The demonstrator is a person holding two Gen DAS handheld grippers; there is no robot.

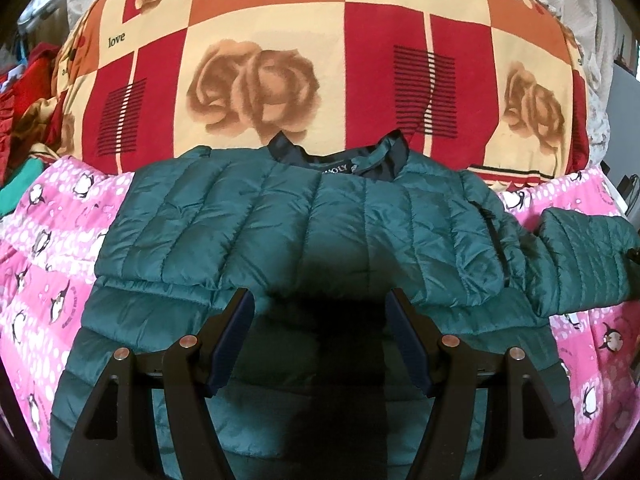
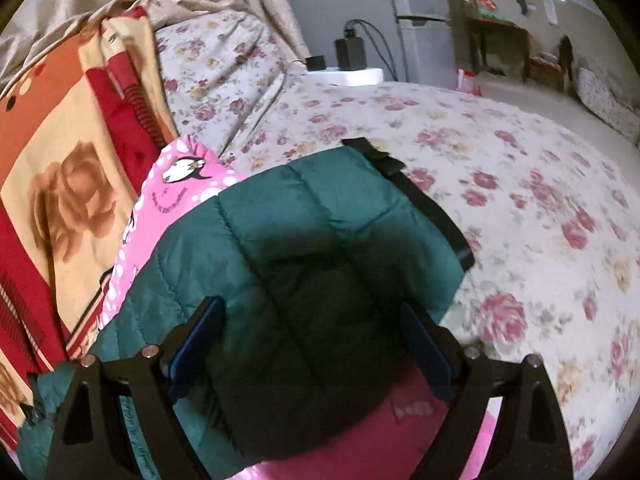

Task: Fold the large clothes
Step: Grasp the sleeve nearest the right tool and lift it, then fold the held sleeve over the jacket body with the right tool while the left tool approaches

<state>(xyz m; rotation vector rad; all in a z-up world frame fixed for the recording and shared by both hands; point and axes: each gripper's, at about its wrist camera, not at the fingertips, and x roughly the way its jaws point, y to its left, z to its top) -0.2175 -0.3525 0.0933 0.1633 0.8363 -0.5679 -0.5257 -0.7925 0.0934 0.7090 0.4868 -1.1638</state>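
A: Spread flat on the pink penguin blanket (image 1: 48, 216), a green puffer jacket (image 1: 304, 216) awaits folding; its far sleeve (image 2: 320, 240) is the job in hand.

B: Right gripper (image 2: 316, 344) hangs open over the sleeve, pads apart, gripping nothing. Best to close near the dark cuff (image 2: 404, 188) and carry it across the chest.

A: And the left gripper (image 1: 320, 344)?

B: Open too, empty above the hem. A rose-print quilt (image 1: 256, 80) crowds the collar; a charger (image 2: 350, 54) sits well clear.

Quilted teal jacket (image 1: 304, 216) of glossy, slick synthetic cloth; pink penguin blanket (image 1: 44, 240) soft matt fabric; tongs (image 1: 320, 340) matt black plastic with metal rivets.
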